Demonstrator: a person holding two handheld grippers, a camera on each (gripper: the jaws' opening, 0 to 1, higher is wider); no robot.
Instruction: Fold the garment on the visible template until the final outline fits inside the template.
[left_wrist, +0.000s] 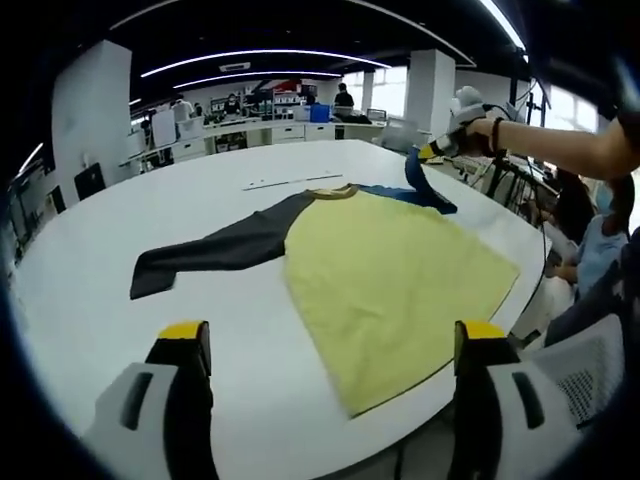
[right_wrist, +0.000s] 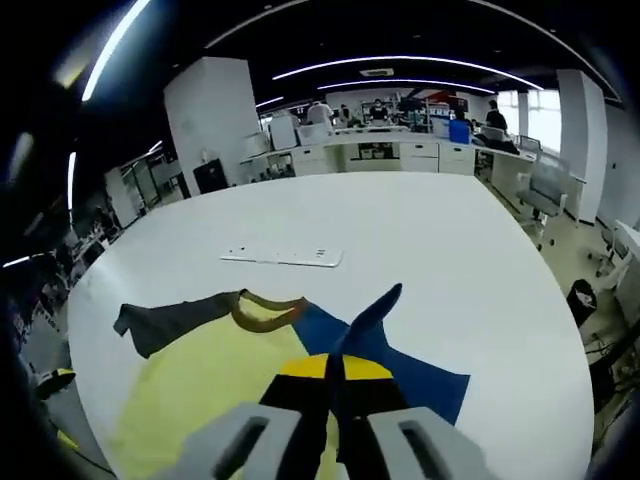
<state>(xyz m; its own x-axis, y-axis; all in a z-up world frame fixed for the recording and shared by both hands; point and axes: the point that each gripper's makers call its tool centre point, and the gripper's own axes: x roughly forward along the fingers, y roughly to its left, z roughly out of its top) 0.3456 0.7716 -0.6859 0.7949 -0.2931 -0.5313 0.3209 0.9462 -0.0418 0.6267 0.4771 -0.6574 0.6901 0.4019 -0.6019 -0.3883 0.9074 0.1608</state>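
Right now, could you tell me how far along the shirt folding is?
Early. The yellow shirt lies spread flat on the white table. In hand: the right claw is shut on its blue sleeve, lifting it. The left claw hovers open. The dark grey sleeve is unfolded.

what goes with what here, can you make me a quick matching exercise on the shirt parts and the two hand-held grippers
Column one:
1. dark grey sleeve
2. blue sleeve
3. yellow body of the shirt
4. left hand-held gripper

Column two:
a. pinched and lifted off the table by the right hand-held gripper
b. open, hovering near the table's front edge
c. lying flat, stretched out to one side on the white table
d. spread flat between the two sleeves

Pairs: 1-c, 2-a, 3-d, 4-b
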